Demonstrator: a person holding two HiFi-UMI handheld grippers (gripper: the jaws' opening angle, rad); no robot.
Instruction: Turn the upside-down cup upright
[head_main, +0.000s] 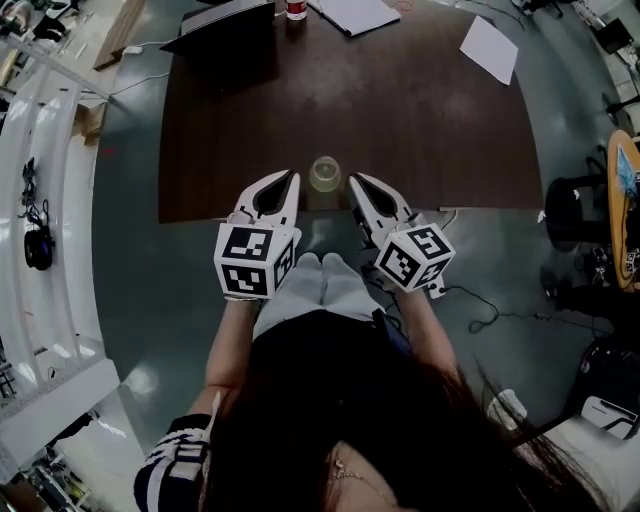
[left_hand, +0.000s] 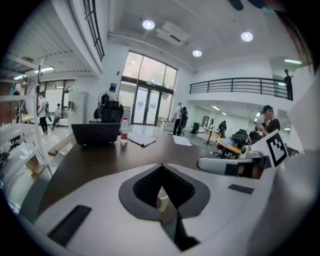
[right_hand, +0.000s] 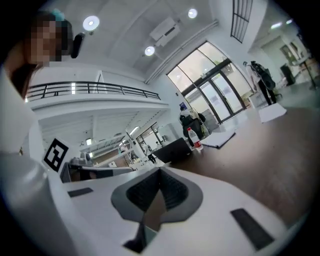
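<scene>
Near edge: The dark brown tabletop (head_main: 400, 120) ends in a straight edge across the middle of the head view. That edge is just above the person's knees (head_main: 310, 285).
Cup: The clear cup (head_main: 325, 174) stands right at that near edge, in the middle of the frame. From above it looks like a round ring, and it is not clear which end is up.
Open room: The middle of the tabletop behind the cup is wide and bare.
Far end: A dark laptop (head_main: 220, 40) sits at the upper left and a bottle (head_main: 296, 9) at the top middle. A pile of papers (head_main: 355, 14) lies beside the bottle, and one white sheet (head_main: 490, 48) lies at the upper right. All of them are well apart from the cup.
Left side: Grey floor runs past the tabletop to a white rack (head_main: 40, 180) at the left edge of the frame.
Right side: A dark chair (head_main: 575, 210) stands on the floor, and cables (head_main: 485, 305) lie at the lower right.
Left tool: The left tool (head_main: 291, 180) points up the frame, with its tip just left of the cup. Its own view shows the two jaws pressed together with nothing pinched between them.
Right tool: The right tool (head_main: 352, 182) has its tip just right of the cup. Its jaws are also pressed together and hold nothing.
Between the tools: The cup stands free in the gap between the two tips, and neither tool grips it.
</scene>
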